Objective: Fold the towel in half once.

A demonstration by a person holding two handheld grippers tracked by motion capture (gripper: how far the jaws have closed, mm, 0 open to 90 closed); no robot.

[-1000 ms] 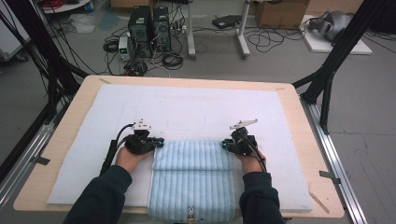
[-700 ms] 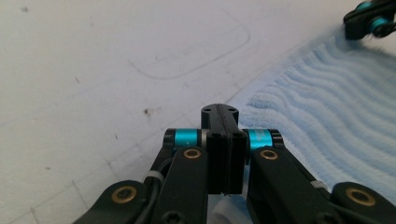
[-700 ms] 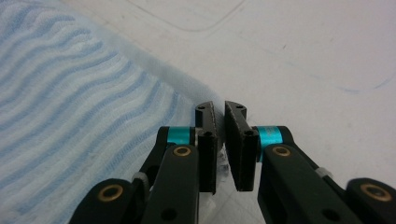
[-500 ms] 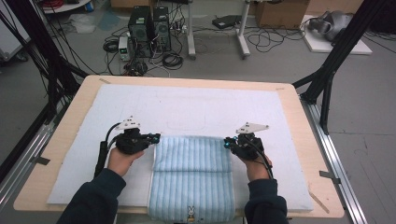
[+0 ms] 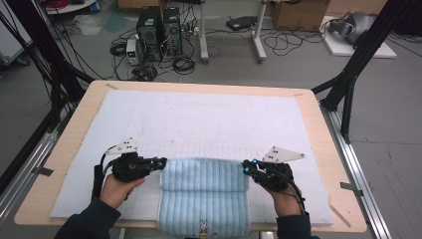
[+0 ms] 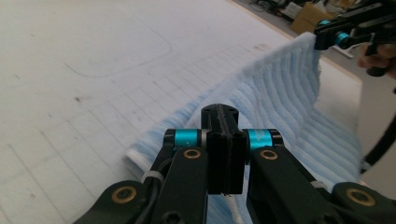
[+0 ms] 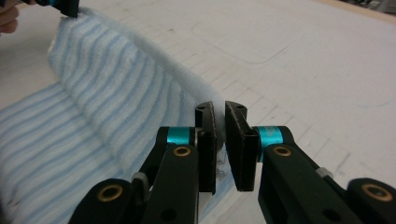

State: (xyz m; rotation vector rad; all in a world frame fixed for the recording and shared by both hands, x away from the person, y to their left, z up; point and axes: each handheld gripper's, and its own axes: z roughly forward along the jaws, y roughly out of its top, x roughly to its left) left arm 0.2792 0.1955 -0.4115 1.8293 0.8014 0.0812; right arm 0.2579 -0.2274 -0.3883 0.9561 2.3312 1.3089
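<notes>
Pale blue striped terry, the towel (image 5: 204, 194) is lying on the white mat (image 5: 209, 119) at the near edge of the table (image 5: 318, 129), with its rabbit-embroidered hem hanging just over that edge toward me. I am holding its far edge with both tools: the left gripper (image 5: 160, 163) is clenched on the towel's far left corner, jaws pressed flat together on the cloth in the left gripper view (image 6: 224, 140), and the right gripper (image 5: 247, 167) is grasping the far right corner, its jaws showing a narrow gap with a sliver of fabric and loose threads pinched between them in the right gripper view (image 7: 219, 140). Compared with the frames from a second ago, both hands are drawing apart from each other and lifting: the grippers were sitting low against the towel's top corners, and now they are standing wider and higher, so the far edge is rising off the mat as a taut ridge between them. I am reading this as the start of a fold, with the far edge being pulled up and stretched straight before I carry it toward the rabbit hem. The right grip looks thin, so that corner may slip.
</notes>
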